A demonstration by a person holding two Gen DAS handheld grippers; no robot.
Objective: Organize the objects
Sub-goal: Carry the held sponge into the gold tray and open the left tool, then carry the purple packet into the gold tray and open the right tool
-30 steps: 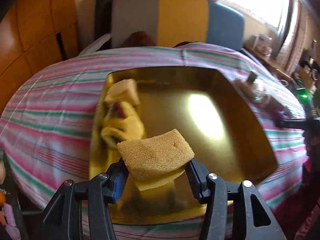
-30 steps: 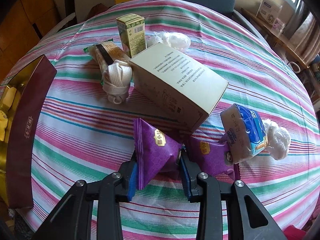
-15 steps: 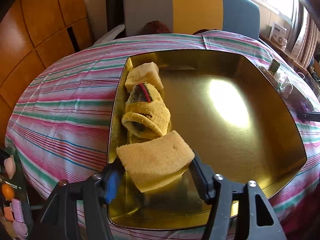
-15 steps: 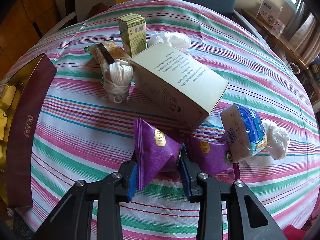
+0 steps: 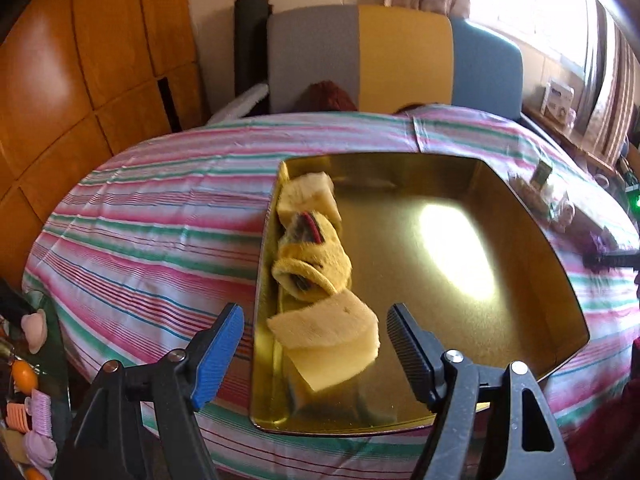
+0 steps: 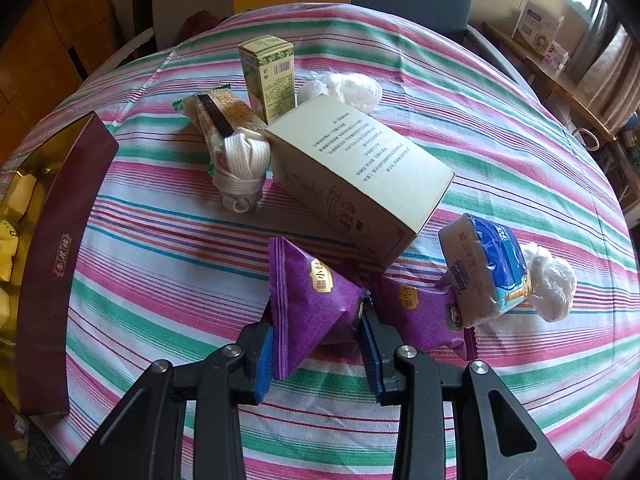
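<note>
In the left wrist view a yellow sponge lies blurred in the near left corner of the gold tray, in front of a rolled yellow towel and a pale block. My left gripper hangs just above and before the sponge; its jaws are opening wide and neither pad touches it. In the right wrist view my right gripper is shut on a purple snack packet, which stands on edge on the striped tablecloth. A second purple packet lies just to its right.
A cardboard box, a tissue pack, a green carton, a white cord bundle, a biscuit pack and two white bags crowd the cloth. The tray's maroon wall stands at left. A chair stands behind.
The left jaws have spread apart and let go of the yellow sponge, which has dropped into the tray. The left gripper has drawn back and up. The right gripper has not moved.
</note>
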